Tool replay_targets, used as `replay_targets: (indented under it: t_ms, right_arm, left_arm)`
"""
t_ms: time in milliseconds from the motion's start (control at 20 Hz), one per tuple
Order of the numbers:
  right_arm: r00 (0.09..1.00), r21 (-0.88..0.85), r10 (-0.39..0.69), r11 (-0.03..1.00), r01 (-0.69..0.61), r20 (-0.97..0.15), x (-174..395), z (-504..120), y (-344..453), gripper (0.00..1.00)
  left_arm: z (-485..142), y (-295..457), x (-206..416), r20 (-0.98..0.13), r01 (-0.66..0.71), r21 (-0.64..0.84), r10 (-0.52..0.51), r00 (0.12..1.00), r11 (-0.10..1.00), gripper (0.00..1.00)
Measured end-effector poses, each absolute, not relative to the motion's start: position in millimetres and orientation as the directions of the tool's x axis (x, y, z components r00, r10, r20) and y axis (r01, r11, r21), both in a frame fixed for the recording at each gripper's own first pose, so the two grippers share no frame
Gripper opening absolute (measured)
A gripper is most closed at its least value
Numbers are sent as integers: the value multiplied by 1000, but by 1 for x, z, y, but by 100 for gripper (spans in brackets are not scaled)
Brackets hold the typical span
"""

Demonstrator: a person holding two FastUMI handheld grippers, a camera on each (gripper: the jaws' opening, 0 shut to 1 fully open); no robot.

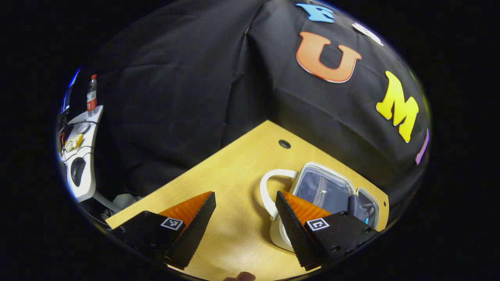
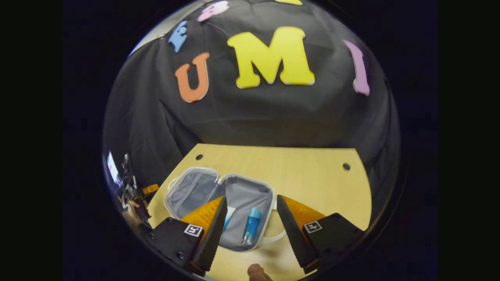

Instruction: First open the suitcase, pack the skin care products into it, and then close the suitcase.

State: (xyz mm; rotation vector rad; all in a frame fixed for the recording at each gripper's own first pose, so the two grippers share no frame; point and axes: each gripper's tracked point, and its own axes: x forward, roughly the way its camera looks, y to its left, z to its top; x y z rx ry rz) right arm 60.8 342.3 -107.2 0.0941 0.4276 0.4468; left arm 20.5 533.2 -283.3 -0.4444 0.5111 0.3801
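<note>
A small white suitcase [image 2: 269, 191] lies open and flat on the wooden table [image 2: 312, 175], its two grey-lined halves side by side. A blue bottle [image 2: 252, 224] lies in the right half, and beside it a white and blue tube [image 2: 229, 215] is partly hidden by a finger. My right gripper [image 2: 252, 199] hovers open just above and in front of that half. In the left gripper view the suitcase [image 1: 324, 191] sits at the right with its white handle [image 1: 266, 187] towards me. My left gripper [image 1: 245, 195] is open over bare table [image 1: 234, 168] beside the handle.
The table has round cable holes [image 1: 284, 144] [image 2: 346, 166] near the black cloth wall. A white side desk [image 1: 84, 156] at the far left carries a drink bottle [image 1: 91, 93], a mouse [image 1: 77, 169] and cables. The left hand [image 2: 131, 212] shows at the left edge.
</note>
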Motion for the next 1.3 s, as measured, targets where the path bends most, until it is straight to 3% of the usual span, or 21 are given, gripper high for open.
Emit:
replay_targets:
  t_ms: [150,200,250,300,500,600,700,750,800,950,1100,1300]
  right_arm:
    - [860,112,418,908,-404,-292,30,-60,308,77]
    - [871,101,411,911,-399,-270,22,-48,297,73]
    - [883,91,395,919,-385,-254,18,-39,282,77]
    - [895,83,374,927,-365,-242,12,-30,268,76]
    - [941,43,266,964,-263,-211,-3,-9,209,77]
    - [955,16,213,977,-215,-206,-13,-5,188,77]
    - [963,-5,172,984,-176,-207,-25,-6,172,77]
    - [965,-11,152,987,-158,-212,-30,-7,167,77]
    - [967,-14,138,989,-145,-214,-36,-8,162,78]
    - [974,3,94,995,-96,-207,-46,-5,153,75]
    - [988,-1,39,999,-40,-148,-52,10,140,79]
    - [994,11,1,1000,0,-105,-53,13,123,79]
  left_arm:
    - [-304,522,45,-554,-427,-439,137,821,791,98]
    - [-306,520,52,-549,-423,-489,108,829,763,98]
    - [-310,517,58,-550,-420,-534,76,831,734,96]
    - [-315,521,62,-553,-435,-553,78,829,711,100]
    - [-326,519,79,-526,-440,-669,37,850,599,88]
    - [-330,516,86,-515,-433,-704,15,857,563,79]
    - [-337,508,89,-516,-431,-733,-17,856,526,64]
    - [-337,506,90,-512,-430,-744,-22,859,511,37]
    - [-333,505,95,-492,-413,-766,-36,870,493,43]
    - [-334,499,99,-492,-413,-775,-46,869,477,18]
    - [-325,497,100,-506,-424,-760,-39,862,492,16]
    - [-306,494,98,-562,-441,-639,9,827,630,11]
